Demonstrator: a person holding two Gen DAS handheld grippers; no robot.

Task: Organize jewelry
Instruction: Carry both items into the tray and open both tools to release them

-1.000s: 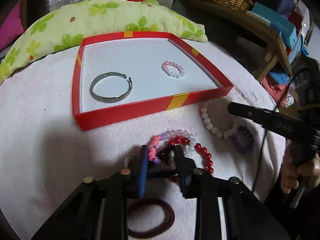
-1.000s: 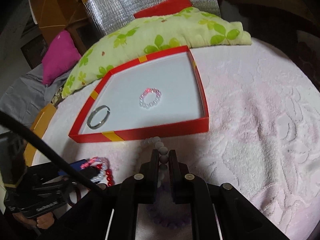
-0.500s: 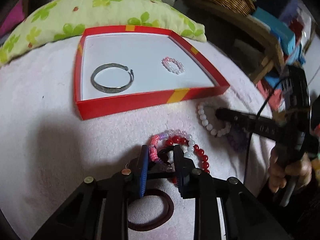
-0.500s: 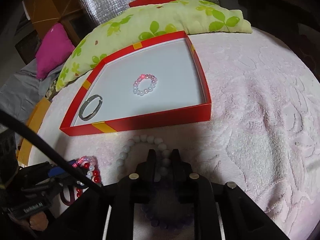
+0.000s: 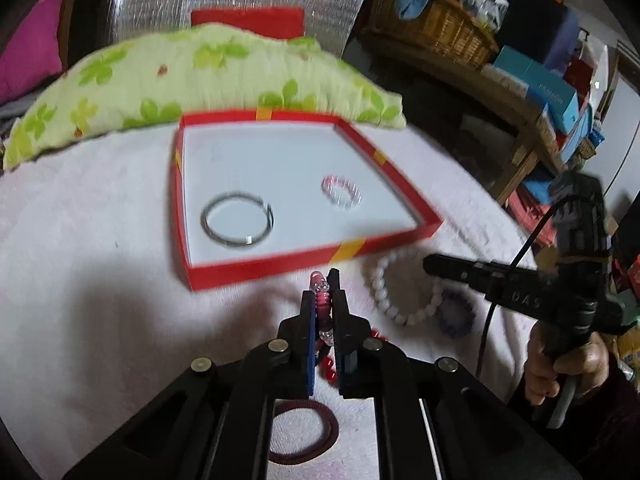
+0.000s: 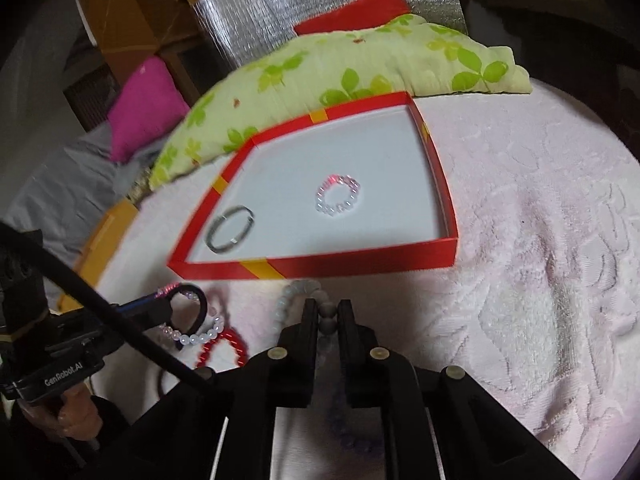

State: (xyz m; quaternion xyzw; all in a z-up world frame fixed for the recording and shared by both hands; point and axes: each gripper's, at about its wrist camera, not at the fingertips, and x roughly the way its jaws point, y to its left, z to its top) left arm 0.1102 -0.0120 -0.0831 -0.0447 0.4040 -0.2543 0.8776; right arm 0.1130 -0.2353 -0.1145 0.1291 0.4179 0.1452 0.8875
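A red tray [image 5: 280,263] with a white floor holds a silver bangle [image 5: 237,223] and a small pink-and-white bead bracelet [image 5: 341,194]. My left gripper [image 5: 323,295] is shut on a pink-and-clear bead bracelet [image 5: 323,304], lifted just in front of the tray's near wall. My right gripper [image 6: 328,314] is shut on a white bead bracelet [image 6: 298,292] near the tray [image 6: 360,258]. The white bracelet [image 5: 400,304] also shows in the left wrist view. A red bead bracelet [image 6: 224,346] and a purple bead bracelet [image 5: 456,316] lie on the pink towel.
A dark brown hair tie [image 5: 304,436] lies under my left gripper. A green flowered pillow [image 5: 200,80] lies behind the tray. A wooden shelf with boxes and a wicker basket [image 5: 436,28] stands to the right. A magenta cushion [image 6: 144,108] lies at the far left.
My left gripper has closed on the pink-and-clear bracelet and lifted it off the towel toward the tray. My right gripper has lifted and moved forward with the white bracelet.
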